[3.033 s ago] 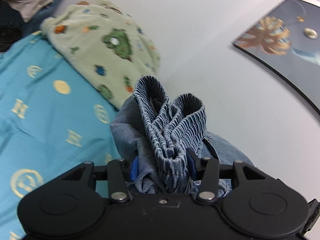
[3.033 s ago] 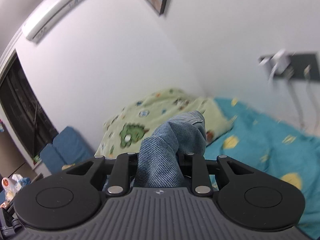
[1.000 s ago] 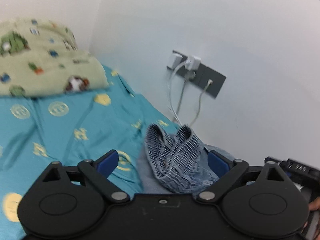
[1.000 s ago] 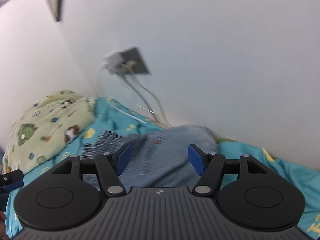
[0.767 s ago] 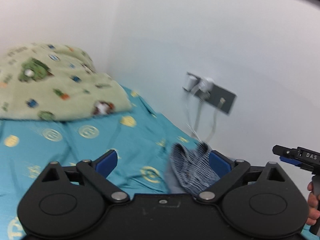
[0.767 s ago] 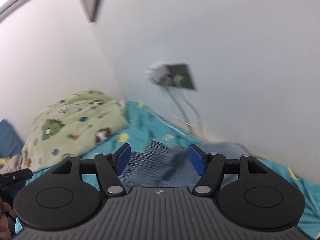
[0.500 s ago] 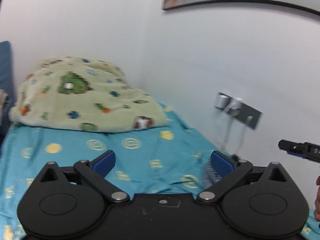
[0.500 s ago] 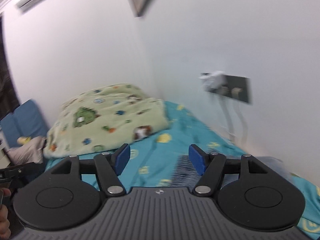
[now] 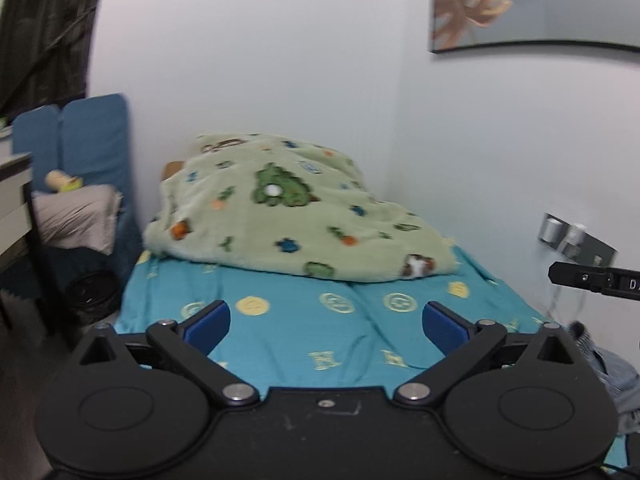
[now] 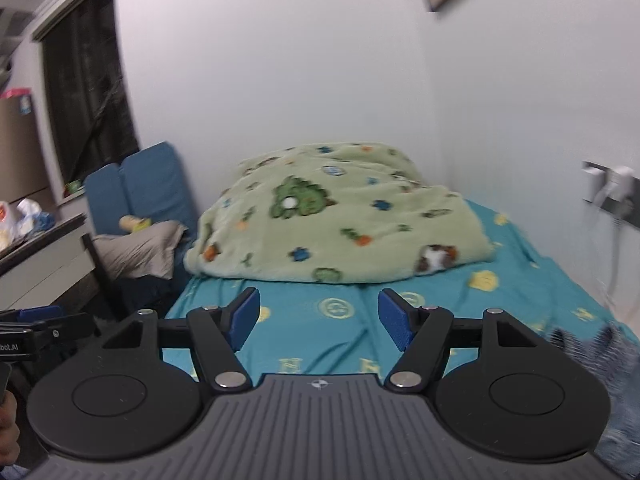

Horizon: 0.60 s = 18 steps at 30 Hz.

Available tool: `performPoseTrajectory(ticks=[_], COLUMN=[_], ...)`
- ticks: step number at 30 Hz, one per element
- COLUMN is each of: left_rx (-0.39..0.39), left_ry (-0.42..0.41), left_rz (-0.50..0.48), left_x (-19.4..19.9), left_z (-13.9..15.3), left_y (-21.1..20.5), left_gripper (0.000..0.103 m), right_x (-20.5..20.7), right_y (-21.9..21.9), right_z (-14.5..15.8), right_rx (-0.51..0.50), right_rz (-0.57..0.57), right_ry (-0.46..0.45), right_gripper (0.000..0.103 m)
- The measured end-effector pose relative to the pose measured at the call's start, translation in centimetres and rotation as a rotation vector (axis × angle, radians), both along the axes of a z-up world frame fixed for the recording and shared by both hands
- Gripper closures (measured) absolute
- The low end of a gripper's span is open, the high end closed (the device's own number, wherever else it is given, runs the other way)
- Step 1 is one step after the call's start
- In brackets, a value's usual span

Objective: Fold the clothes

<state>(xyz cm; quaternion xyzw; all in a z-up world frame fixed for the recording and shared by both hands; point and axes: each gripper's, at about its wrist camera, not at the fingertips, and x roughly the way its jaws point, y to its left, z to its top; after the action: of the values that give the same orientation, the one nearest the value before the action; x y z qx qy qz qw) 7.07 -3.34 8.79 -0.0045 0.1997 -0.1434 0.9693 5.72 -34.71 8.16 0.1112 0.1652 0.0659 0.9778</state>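
The folded denim garment [image 9: 612, 372] lies on the teal bed sheet [image 9: 304, 332] by the wall, at the right edge of the left wrist view. In the right wrist view the denim garment [image 10: 592, 344] shows its striped elastic waistband at the far right. My left gripper [image 9: 326, 320] stands wide open over bare sheet, with nothing between its blue pads. My right gripper [image 10: 320, 316] is open too and holds nothing. Both grippers are to the left of the garment and apart from it. The right gripper's tip [image 9: 592, 280] pokes in from the right of the left wrist view.
A green cartoon-print blanket [image 10: 340, 220] is heaped at the head of the bed. A wall socket with plugged chargers [image 10: 612, 188] and cables sits on the right wall. A blue cushion [image 10: 140, 188], a grey pillow [image 10: 136, 252] and a desk edge [image 10: 40, 248] stand left of the bed.
Both grippers have let go of the denim garment, which now lies on the sheet. They have drawn back and swung left, so the garment slid to the right edge of both views.
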Motion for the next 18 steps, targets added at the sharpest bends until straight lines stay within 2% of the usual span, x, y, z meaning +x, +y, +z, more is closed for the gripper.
performPoseTrajectory(ticks=[4,8,18], left_rx=[-0.014,-0.011,0.015], left_ry=[-0.001,-0.004,0.032], left_rz=[0.072,0.125,0.162], left_x=[0.2,0.9,2.5], left_z=[-1.5,-3.3,-7.6], left_y=[1.7,1.9,1.6], left_gripper=[0.001,0.001,0.001], right_x=[1.4,2.3,3.0], right_y=[2.7,4.2,6.1], right_z=[-0.7,-2.0,-6.5], right_rx=[-0.019,-0.05,-0.077], right_rz=[0.057,0.079,0.093], right_ry=[-0.013,-0.029,-0.036], right_gripper=[0.035,0.03,0.025])
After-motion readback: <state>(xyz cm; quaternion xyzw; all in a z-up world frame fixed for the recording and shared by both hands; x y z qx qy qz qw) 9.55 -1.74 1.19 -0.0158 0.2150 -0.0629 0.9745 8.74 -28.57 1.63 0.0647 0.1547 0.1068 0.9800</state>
